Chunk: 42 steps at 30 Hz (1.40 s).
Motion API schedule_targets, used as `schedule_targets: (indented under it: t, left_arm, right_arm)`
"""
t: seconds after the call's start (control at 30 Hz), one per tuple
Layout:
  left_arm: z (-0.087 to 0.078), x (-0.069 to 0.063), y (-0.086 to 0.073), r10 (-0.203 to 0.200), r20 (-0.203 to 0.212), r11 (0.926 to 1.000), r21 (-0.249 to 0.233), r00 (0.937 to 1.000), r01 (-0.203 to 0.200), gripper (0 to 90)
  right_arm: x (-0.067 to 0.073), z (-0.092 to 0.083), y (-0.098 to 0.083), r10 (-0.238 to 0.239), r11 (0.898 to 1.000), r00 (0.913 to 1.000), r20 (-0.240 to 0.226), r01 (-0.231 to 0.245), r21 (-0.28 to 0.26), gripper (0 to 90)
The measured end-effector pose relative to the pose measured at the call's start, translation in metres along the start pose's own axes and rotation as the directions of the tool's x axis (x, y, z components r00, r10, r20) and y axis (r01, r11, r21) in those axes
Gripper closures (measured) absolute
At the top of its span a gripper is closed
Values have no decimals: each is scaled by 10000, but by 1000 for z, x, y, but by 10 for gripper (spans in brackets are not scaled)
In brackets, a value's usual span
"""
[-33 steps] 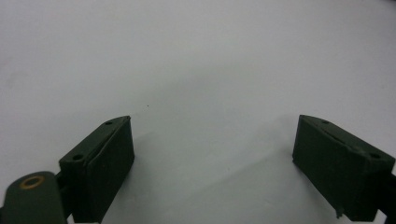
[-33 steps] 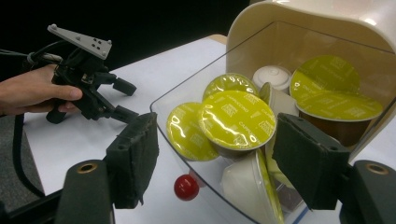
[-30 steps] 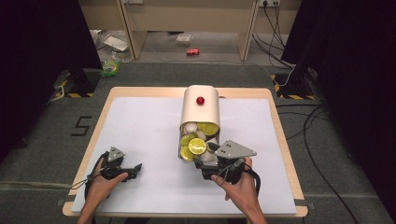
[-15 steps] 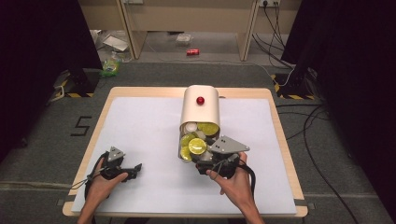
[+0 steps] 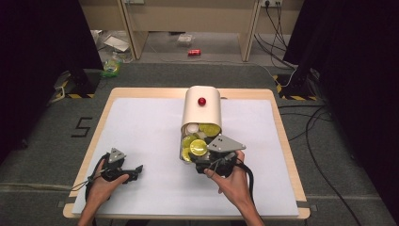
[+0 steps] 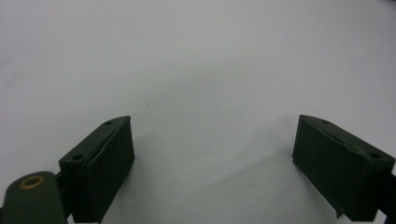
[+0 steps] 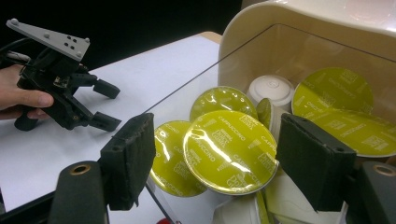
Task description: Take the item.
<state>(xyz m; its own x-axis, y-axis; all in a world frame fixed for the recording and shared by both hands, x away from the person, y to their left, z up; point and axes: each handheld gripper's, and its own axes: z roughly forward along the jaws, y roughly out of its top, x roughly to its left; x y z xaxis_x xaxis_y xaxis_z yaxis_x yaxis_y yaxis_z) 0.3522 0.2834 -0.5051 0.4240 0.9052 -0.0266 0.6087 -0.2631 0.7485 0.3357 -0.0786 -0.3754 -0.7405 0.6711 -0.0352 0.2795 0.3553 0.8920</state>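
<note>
**Risk entry: coffee pods at the mouth of a tipped bin**

Left claw (image 5: 134, 170): jaws wide apart, nothing between them, resting low over the bare white surface (image 5: 141, 132), well apart from the bin. Little hazard here, unless it swings across and nudges the bin.

Bin (image 5: 201, 110): cream-coloured, lying on its side near the middle of the surface, red knob on top, open mouth toward the person. It may roll or slide if pushed from the front.

Pods: yellow-green foil-topped pods heaped loosely in the mouth. The front pod (image 7: 229, 151) stands tilted on edge, leaning on a second pod (image 7: 170, 158) just beside it.

Right claw (image 7: 219, 158): jaws have just been opening, now about half open, one on each side of the front pod, pads not pressing it. Likely faults: the opening looks scarcely wider than the lid, so a jaw may strike the rim and knock the pod flat or deeper in; closing on the thin foil edge may let it slip or dent; neighbours may spill out.
</note>
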Motion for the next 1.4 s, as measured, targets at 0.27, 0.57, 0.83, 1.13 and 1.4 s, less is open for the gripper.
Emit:
schedule_targets:
  t: [0.27, 0.57, 0.83, 1.13, 1.4]
  left_arm:
    - [0, 0, 0, 0, -4, 10000, 7, 10000, 0, 118]
    - [0, 0, 0, 4, 0, 10000, 1, 10000, -4, 118]
    - [0, 0, 0, -2, 1, 10000, -4, 10000, 2, 118]
    - [0, 0, 0, -1, 1, 10000, -2, 10000, 1, 118]
    - [0, 0, 0, -1, -2, 10000, -7, 10000, 1, 117]
  right_arm:
    - [1, 5, 1, -28, 10000, 10000, 67, 28, 17, 287]
    - [2, 11, 1, -153, 9997, 9996, 242, 147, 217, 286]
    - [0, 13, 0, -158, 9989, 9982, 578, 133, 439, 285]
    - [1, 17, 0, -254, 9984, 9982, 552, 225, 521, 298]
    - [-1, 16, -1, -272, 9984, 9975, 659, 239, 504, 367]
